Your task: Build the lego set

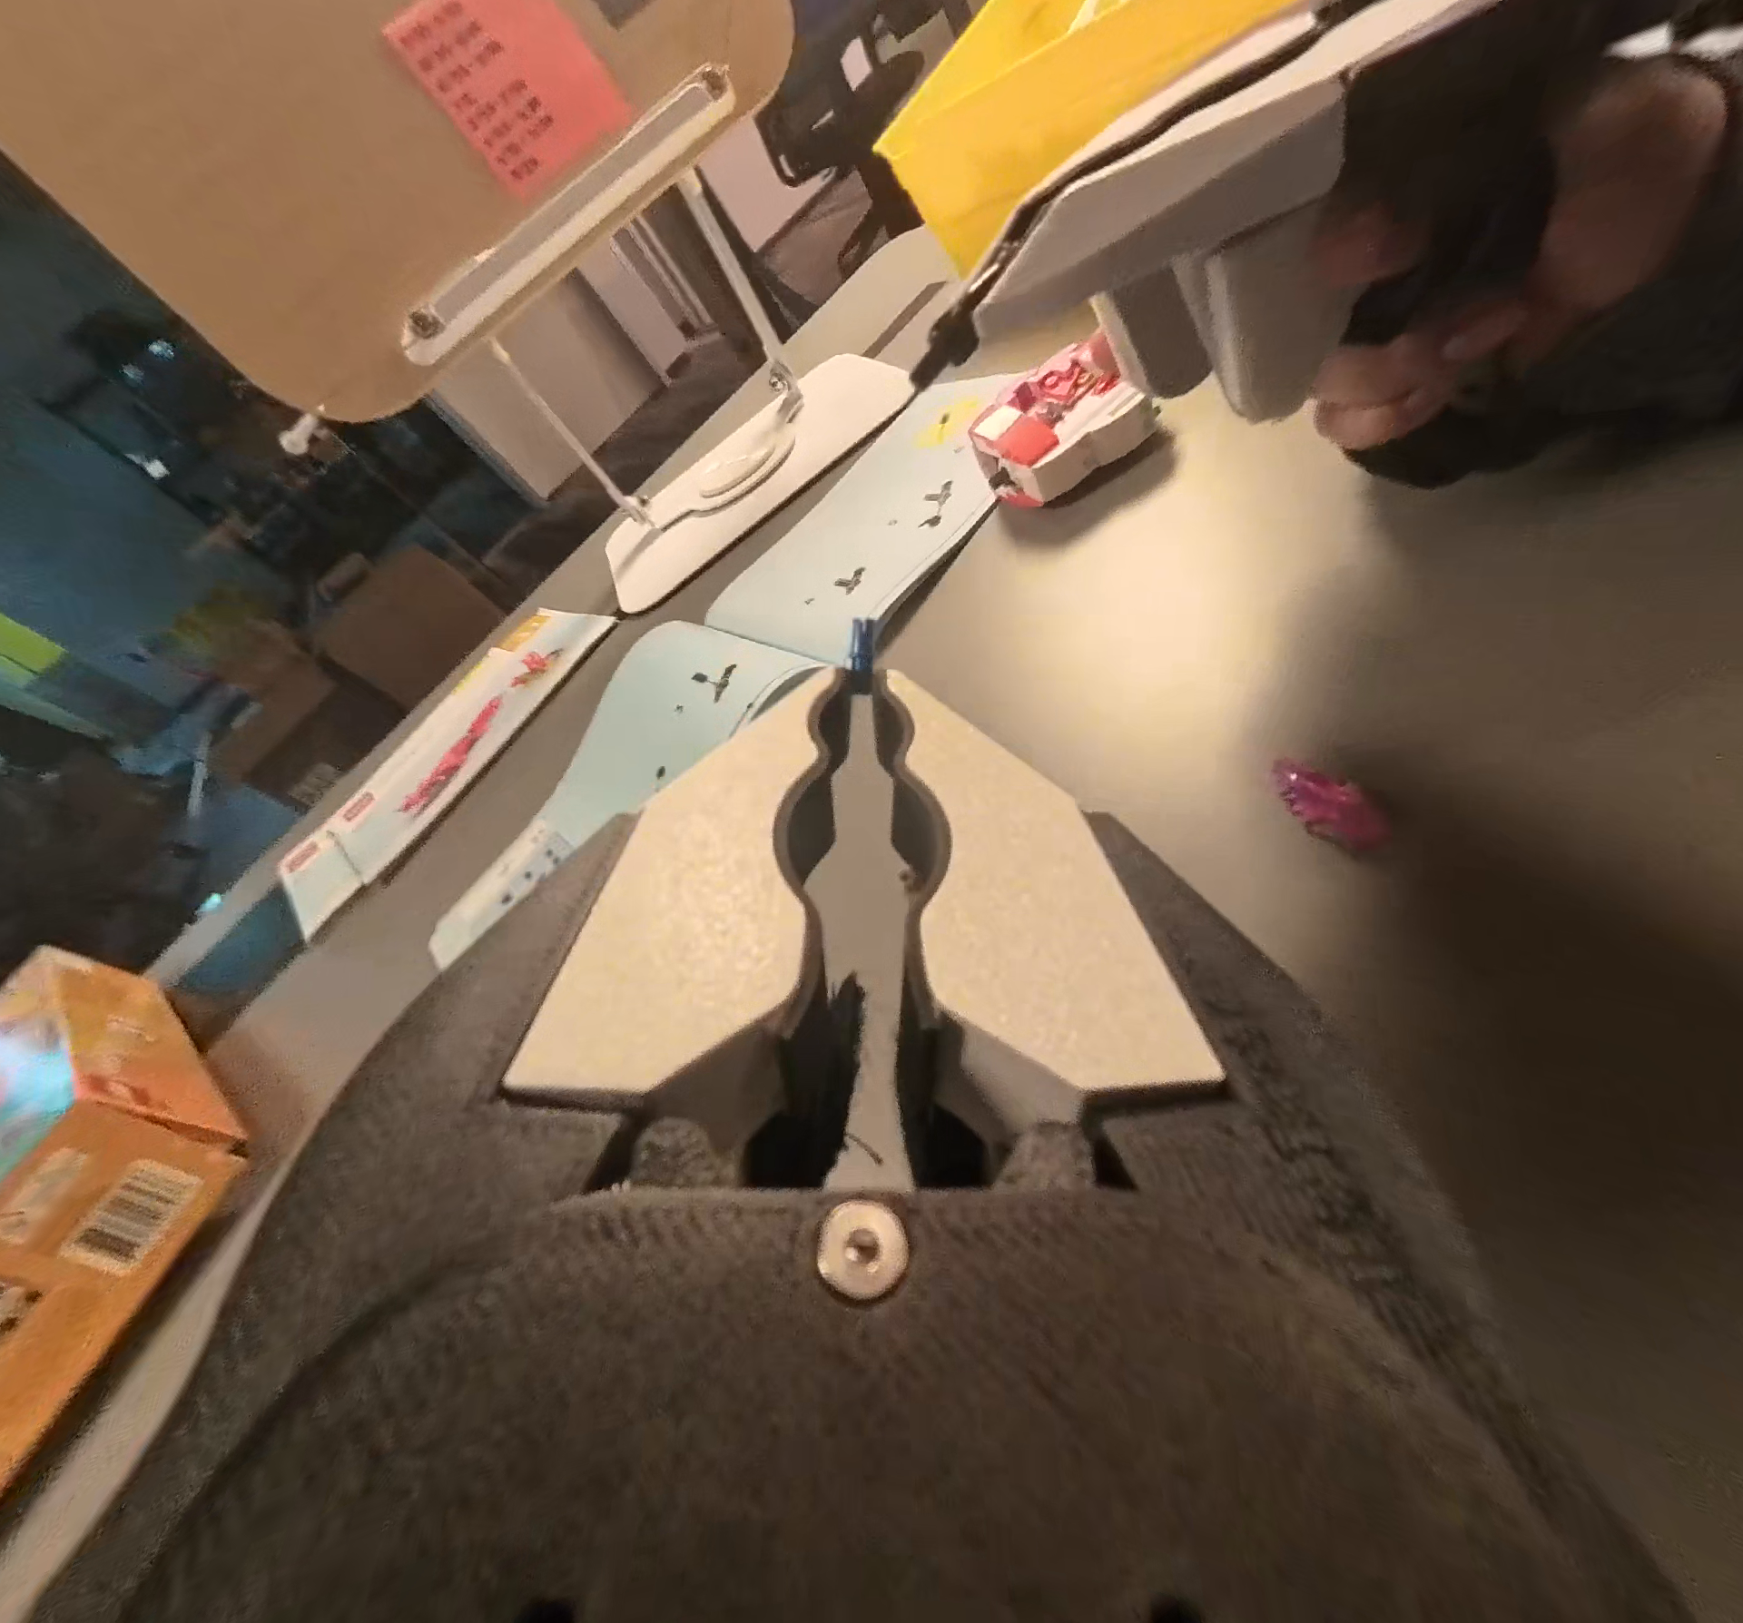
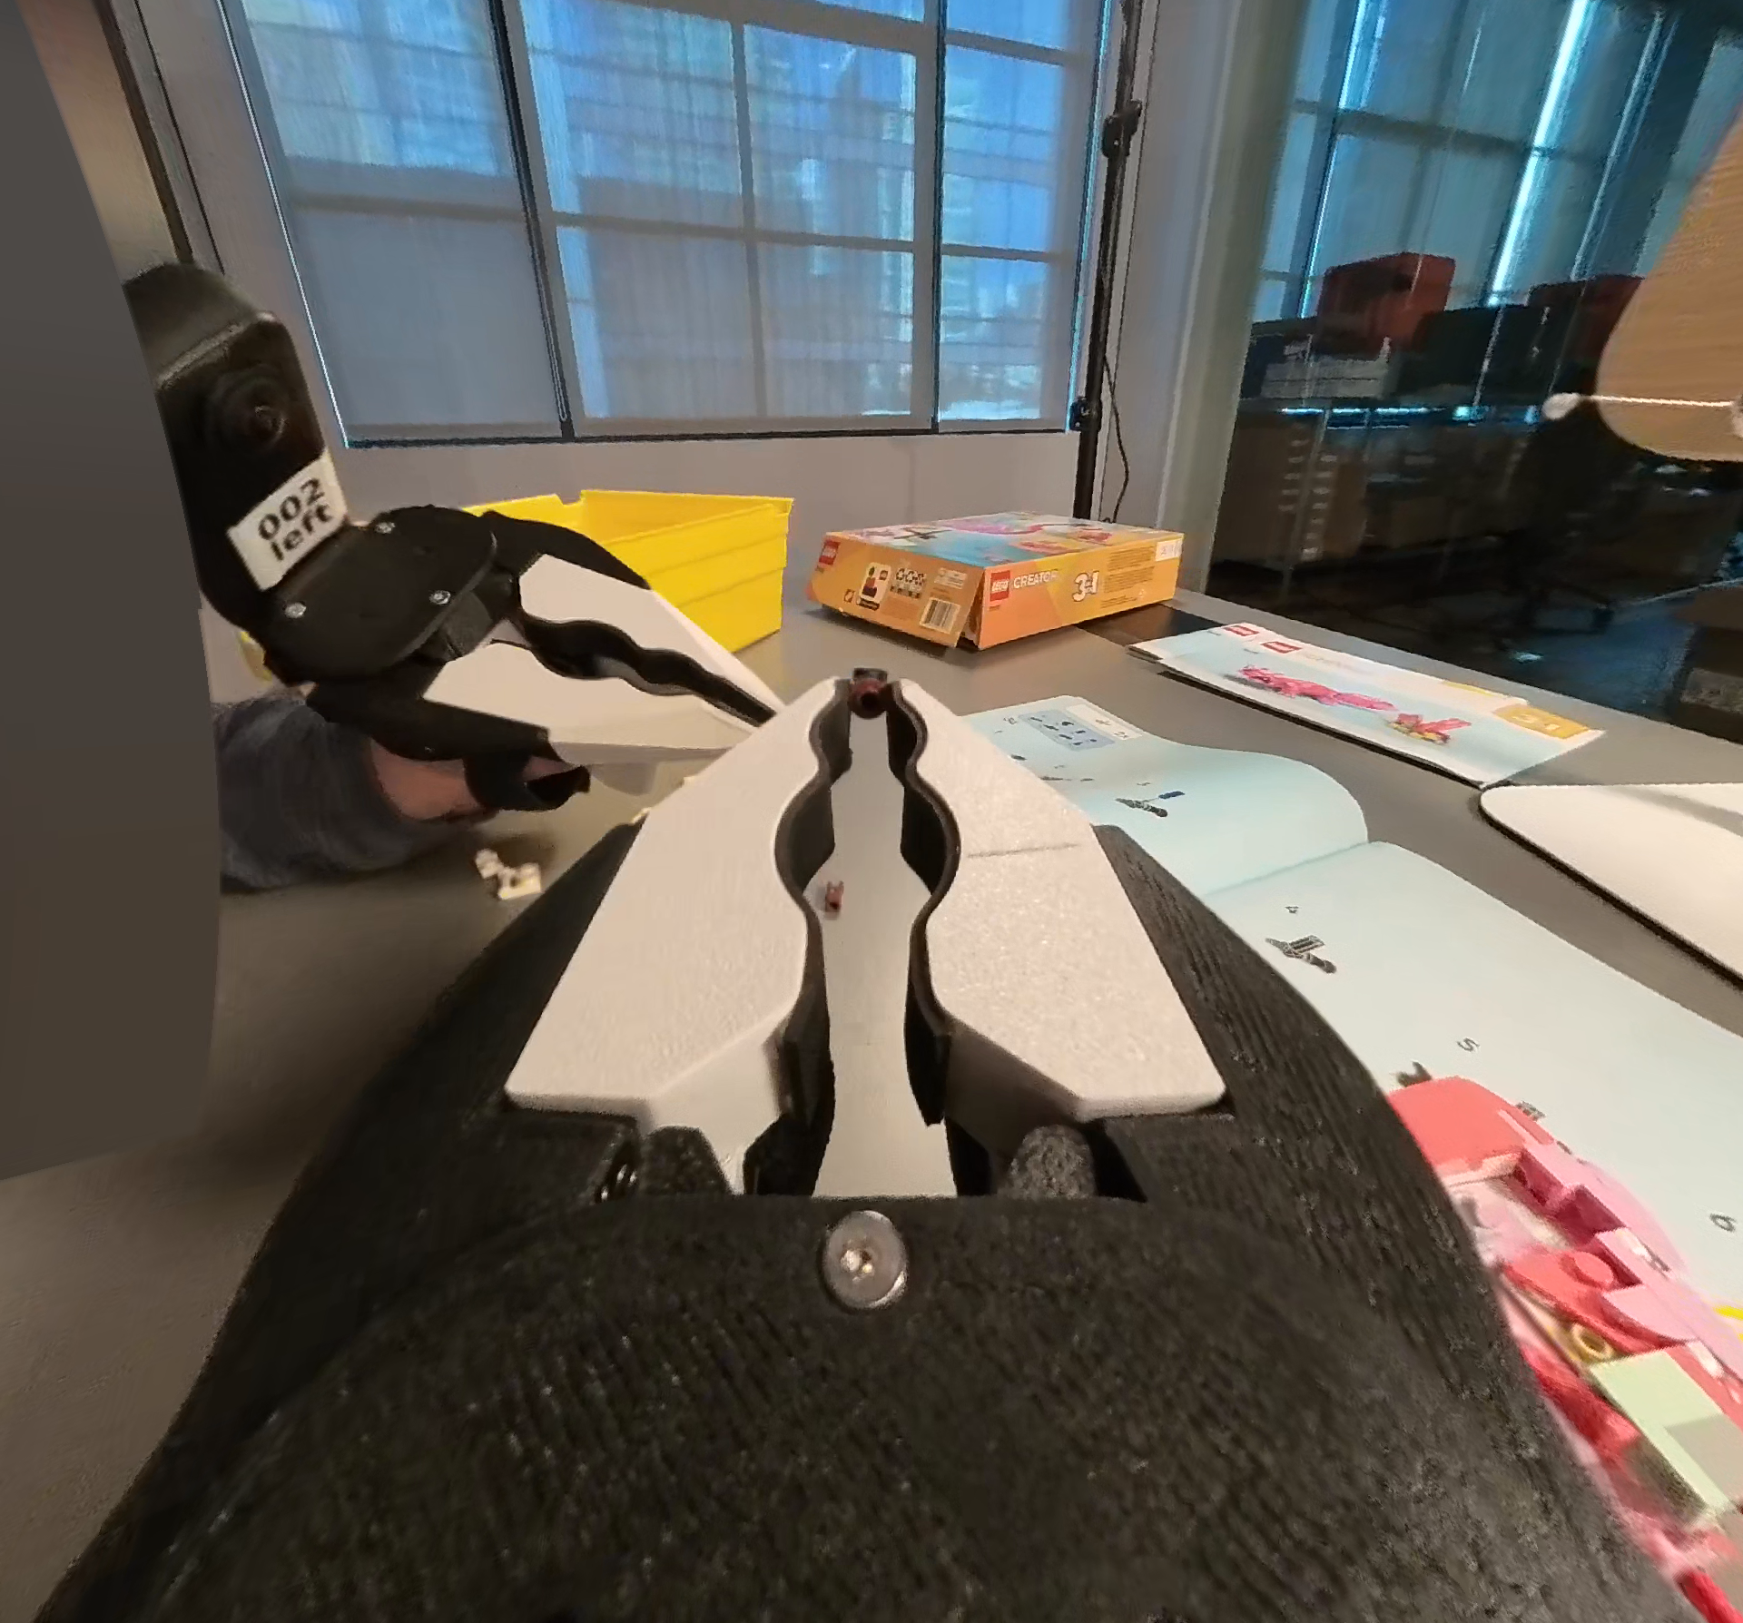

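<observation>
Left tongs [image 1: 861, 682] and right tongs [image 2: 870, 699] each pinch a tiny piece.

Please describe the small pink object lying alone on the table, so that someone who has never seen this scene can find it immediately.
Start from the grey table in the left wrist view and find the open pale blue booklet. To the right of the left gripper, apart from everything else, lies the small pink piece. Unlike the red and white brick model farther back, it is glittery magenta, tiny and alone.

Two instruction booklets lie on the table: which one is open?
The pale blue booklet nearest the right gripper lies open, pages spread. The one with the pink model cover farther back lies shut.
</observation>
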Tool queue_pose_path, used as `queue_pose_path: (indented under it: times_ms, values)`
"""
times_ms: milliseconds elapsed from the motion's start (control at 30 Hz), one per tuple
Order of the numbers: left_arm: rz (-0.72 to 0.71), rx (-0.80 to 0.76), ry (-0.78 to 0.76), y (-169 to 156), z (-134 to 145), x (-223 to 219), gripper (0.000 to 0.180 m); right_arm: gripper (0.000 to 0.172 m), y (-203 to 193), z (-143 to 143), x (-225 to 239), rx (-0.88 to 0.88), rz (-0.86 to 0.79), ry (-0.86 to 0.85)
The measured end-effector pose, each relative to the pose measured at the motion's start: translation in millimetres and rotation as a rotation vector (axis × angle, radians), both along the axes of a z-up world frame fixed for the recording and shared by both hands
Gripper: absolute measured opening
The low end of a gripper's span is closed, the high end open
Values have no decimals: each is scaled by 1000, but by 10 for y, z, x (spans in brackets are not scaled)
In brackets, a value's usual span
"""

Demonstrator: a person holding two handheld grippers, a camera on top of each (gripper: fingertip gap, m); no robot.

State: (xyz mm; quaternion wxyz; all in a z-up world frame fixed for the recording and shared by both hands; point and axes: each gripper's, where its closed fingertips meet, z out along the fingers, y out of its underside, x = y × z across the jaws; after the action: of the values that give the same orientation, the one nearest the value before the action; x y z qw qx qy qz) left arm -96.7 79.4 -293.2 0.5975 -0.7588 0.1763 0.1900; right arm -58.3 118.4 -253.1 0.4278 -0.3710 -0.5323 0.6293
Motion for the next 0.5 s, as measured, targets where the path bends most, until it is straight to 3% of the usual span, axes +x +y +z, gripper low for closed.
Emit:
queue_pose_path:
  times_ms: [167, 500]
  values:
    - [-12, 27, -71, -31, 45, 2, 3, 6, 27, 11, -2, -27, 1, 4]
    - [-65, 35, -23, -52, 84, 126, 3, 6, -129, -32, -2, 53, 29, -15]
